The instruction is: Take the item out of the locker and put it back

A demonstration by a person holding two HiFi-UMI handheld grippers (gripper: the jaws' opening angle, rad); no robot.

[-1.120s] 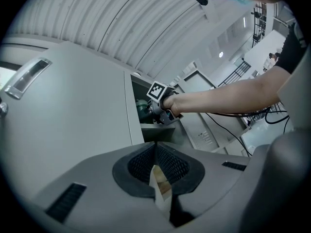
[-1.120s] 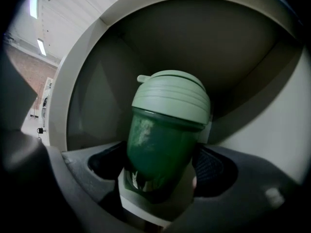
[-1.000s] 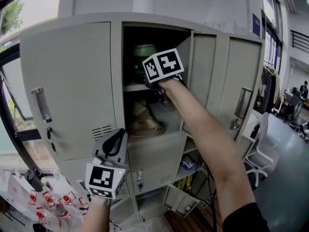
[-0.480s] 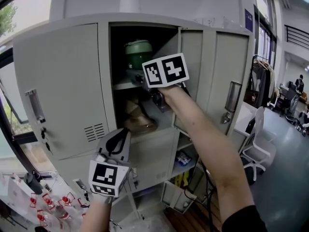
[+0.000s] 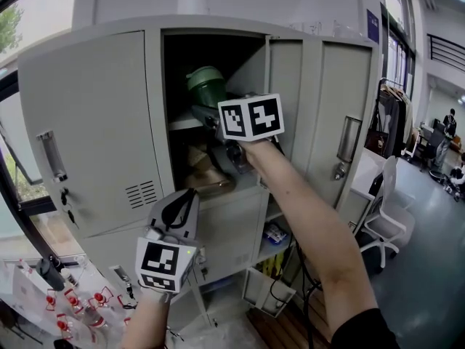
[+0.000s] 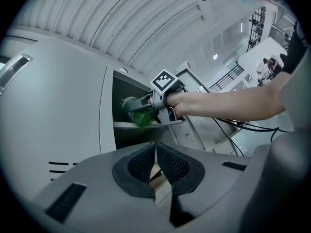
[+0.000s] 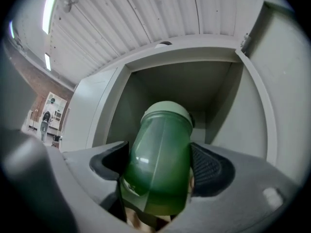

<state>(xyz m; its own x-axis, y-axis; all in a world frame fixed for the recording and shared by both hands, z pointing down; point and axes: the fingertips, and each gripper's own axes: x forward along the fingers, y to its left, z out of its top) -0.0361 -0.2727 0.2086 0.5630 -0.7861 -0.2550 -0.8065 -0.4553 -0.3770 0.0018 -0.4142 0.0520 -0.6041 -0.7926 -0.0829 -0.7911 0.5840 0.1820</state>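
Observation:
A green translucent bottle with a pale lid leans at the front of the locker's upper shelf, inside the open compartment. My right gripper reaches into the opening and is shut on the bottle. In the right gripper view the bottle fills the gap between both pads, and the jaws have just been closing on it. My left gripper hangs low in front of the locker's lower doors, shut with nothing in it; its pads meet in the left gripper view, which also shows the bottle.
The grey locker has its door swung open to the right. A brown item lies below the shelf. Lower compartments stand open. A white chair is at the right; several red-marked bottles sit at lower left.
The right gripper has drawn back toward the compartment's front with the green bottle, which now leans outward. The left gripper has stayed low in front of the locker.

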